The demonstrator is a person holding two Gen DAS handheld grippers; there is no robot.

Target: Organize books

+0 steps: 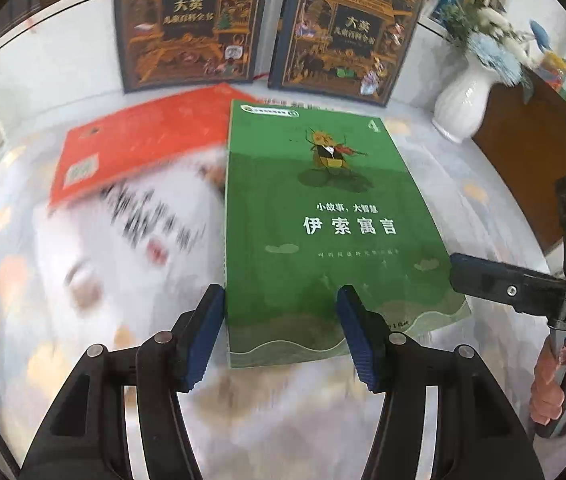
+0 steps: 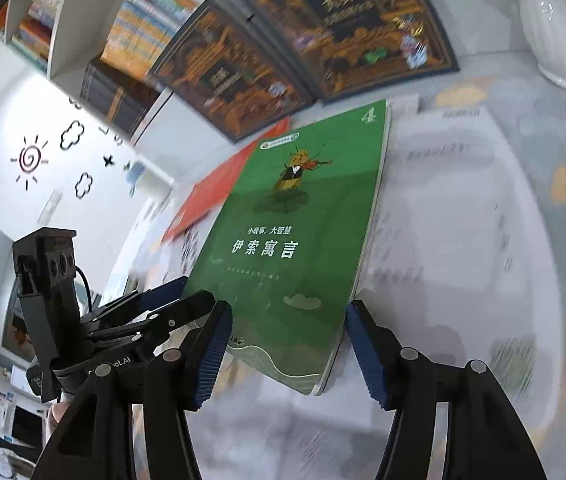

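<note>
A green paperback (image 1: 323,220) with a violin-playing insect on its cover hangs tilted above the table, sharp against a blurred background. My left gripper (image 1: 281,320) has one blue pad at the book's left edge and the other on the cover. My right gripper (image 2: 287,344) holds the same green paperback (image 2: 291,240), with one pad at its right edge and one on the cover. A black finger (image 1: 483,280) of the right gripper reaches the book's right side. Below lie a red book (image 1: 143,144) and a white book (image 1: 143,240) with black lettering.
Two dark encyclopedia volumes (image 1: 191,20) (image 1: 347,32) stand upright at the back. A white vase (image 1: 463,100) with flowers stands at the back right beside a brown board (image 1: 535,160). A shelf of books (image 2: 143,32) shows behind. A hand (image 1: 551,392) grips the right handle.
</note>
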